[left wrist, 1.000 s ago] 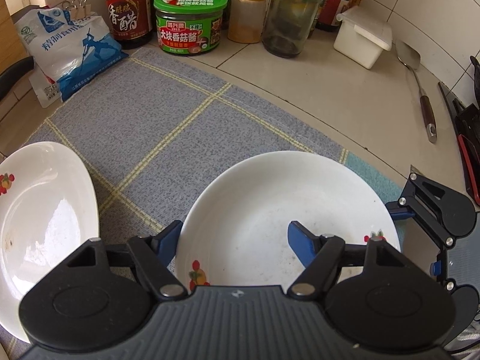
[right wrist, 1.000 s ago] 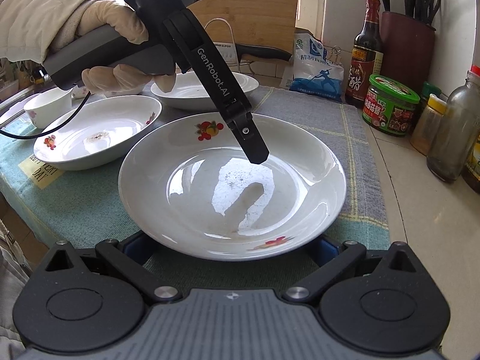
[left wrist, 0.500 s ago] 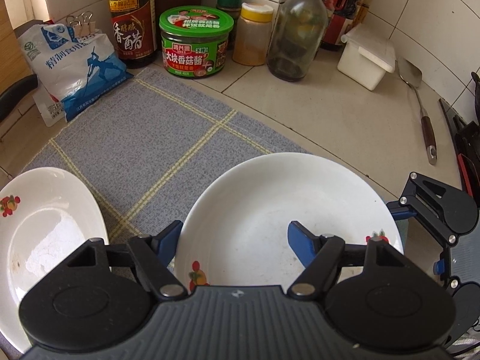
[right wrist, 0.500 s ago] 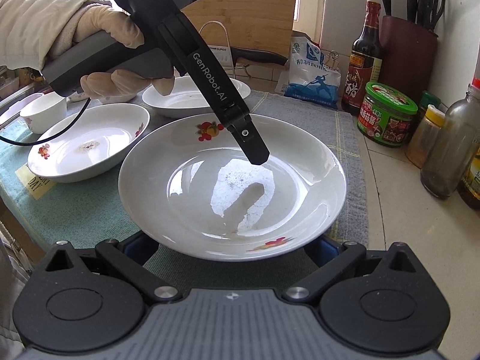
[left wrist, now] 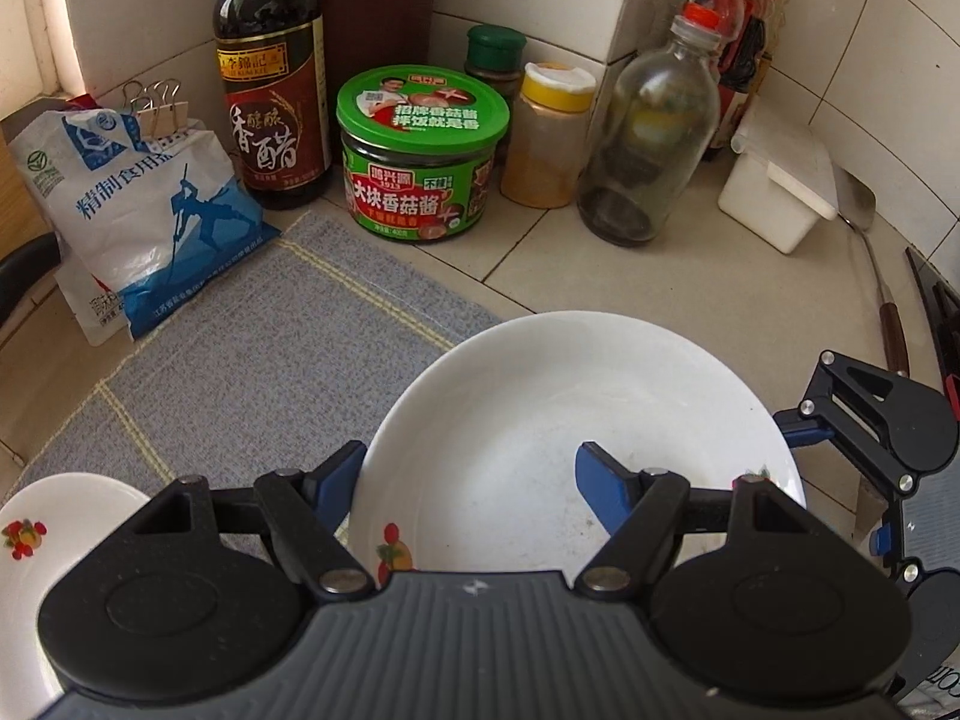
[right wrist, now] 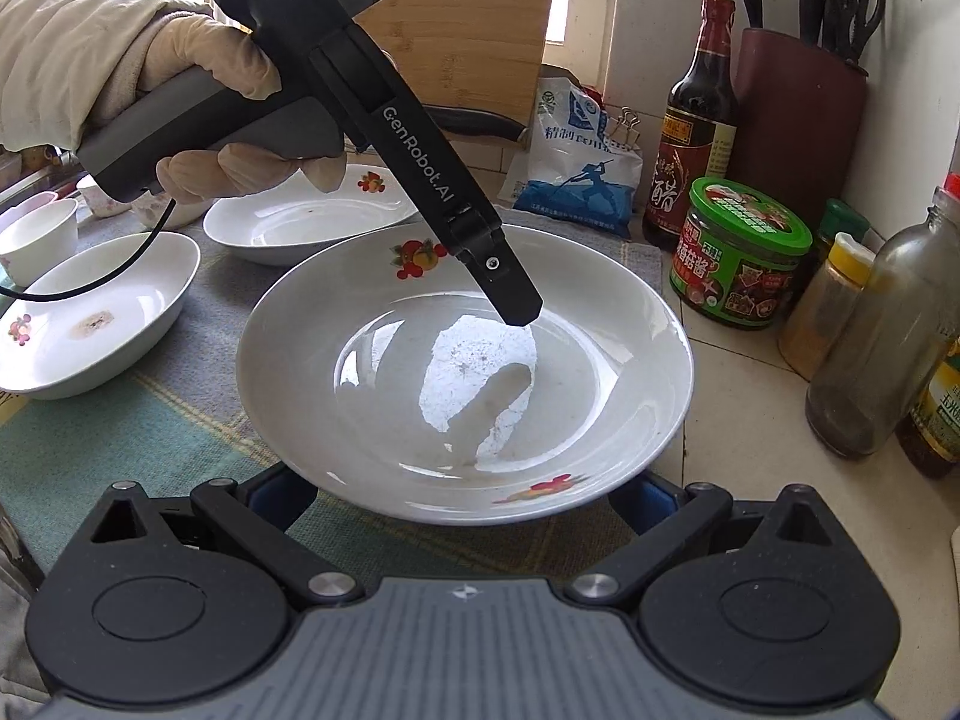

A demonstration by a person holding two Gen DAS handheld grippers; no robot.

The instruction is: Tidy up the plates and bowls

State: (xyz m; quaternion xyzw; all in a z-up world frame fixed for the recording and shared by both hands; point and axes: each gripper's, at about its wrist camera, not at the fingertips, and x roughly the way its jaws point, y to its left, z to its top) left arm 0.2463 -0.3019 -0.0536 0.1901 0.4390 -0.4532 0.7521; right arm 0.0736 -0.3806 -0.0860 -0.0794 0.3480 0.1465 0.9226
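Note:
A white deep plate with fruit prints is carried between my two grippers. My left gripper is shut on its rim, one blue finger inside the plate and the other outside below the edge. From the right wrist view its inner fingertip presses on the plate near the far rim. My right gripper stands open, its two blue fingers spread wide under the plate's near edge. That right gripper shows at the plate's right side in the left wrist view.
Two more white plates and small bowls sit on the cloth mat to the left. A green-lidded jar, vinegar bottle, glass bottle, salt bag and white box line the tiled counter's back.
Both grippers have carried the plate across the mat toward the jars and bottles, which now look nearer and larger. The other plates have slid off to the left.

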